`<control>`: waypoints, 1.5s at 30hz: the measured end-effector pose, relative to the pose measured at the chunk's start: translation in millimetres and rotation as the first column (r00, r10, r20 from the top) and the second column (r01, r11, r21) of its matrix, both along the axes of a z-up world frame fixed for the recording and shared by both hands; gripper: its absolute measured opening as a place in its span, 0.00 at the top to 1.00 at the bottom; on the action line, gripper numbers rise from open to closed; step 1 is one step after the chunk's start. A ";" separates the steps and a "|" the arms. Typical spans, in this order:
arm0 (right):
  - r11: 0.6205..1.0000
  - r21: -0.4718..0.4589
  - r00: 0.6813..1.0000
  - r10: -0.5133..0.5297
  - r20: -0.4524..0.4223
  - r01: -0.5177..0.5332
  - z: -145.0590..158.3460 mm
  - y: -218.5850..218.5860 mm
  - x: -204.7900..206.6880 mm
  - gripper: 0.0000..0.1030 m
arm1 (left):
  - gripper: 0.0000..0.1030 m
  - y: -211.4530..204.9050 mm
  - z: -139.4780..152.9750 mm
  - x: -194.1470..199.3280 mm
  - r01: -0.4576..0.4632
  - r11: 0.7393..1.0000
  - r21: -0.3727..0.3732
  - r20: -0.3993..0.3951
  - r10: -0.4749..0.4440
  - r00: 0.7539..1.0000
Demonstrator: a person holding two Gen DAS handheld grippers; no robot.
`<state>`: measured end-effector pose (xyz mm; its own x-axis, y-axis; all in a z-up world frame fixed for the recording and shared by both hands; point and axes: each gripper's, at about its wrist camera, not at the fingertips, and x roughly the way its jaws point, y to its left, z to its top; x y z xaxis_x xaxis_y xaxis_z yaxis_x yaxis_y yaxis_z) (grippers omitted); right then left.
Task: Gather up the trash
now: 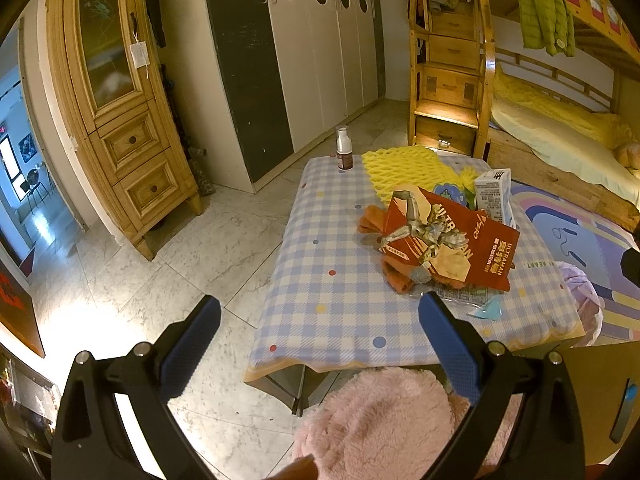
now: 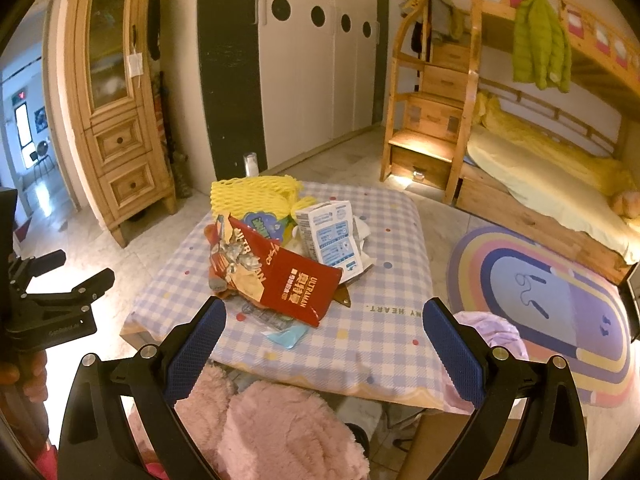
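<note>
A pile of trash lies on a small table with a blue checked cloth (image 1: 328, 280) (image 2: 384, 336). On top is a red Ultraman packet (image 1: 448, 240) (image 2: 280, 276). Beside it stand a white carton (image 1: 494, 196) (image 2: 332, 236) and yellow foam netting (image 1: 404, 168) (image 2: 256, 196). Clear plastic wrap (image 2: 276, 322) lies at the pile's near edge. A brown bottle (image 1: 344, 154) stands at the table's far left corner. My left gripper (image 1: 320, 320) is open and empty, held short of the table. My right gripper (image 2: 324, 324) is open and empty, above the near table edge.
A pink fluffy cushion (image 1: 380, 420) (image 2: 280, 432) sits below the near table edge. A wooden cabinet (image 1: 120, 120) stands left, white wardrobes (image 1: 320, 60) behind, a bunk bed (image 2: 540, 180) right. A rainbow rug (image 2: 560, 312) lies on the floor. The left gripper's body (image 2: 52, 304) shows at left.
</note>
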<state>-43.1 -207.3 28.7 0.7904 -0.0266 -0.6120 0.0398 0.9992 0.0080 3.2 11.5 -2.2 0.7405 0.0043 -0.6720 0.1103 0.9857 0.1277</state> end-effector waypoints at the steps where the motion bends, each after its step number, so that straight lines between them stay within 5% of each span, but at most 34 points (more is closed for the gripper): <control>1: 1.000 0.000 1.000 0.000 0.000 0.000 0.1 0.3 -0.1 0.05 | 0.07 0.0 0.0 0.0 -0.001 1.000 -0.001 0.000 0.001 1.000; 45: 1.000 0.006 1.000 0.000 -0.001 0.000 -3.3 -2.0 0.2 0.05 | 0.07 -0.2 2.1 -4.5 0.005 1.000 -0.002 0.001 -0.005 1.000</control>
<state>-42.9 -209.3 25.4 0.7897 -0.0233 -0.6131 0.0402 0.9991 0.0138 -1.3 11.3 -0.1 0.7415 -0.0010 -0.6709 0.1154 0.9853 0.1261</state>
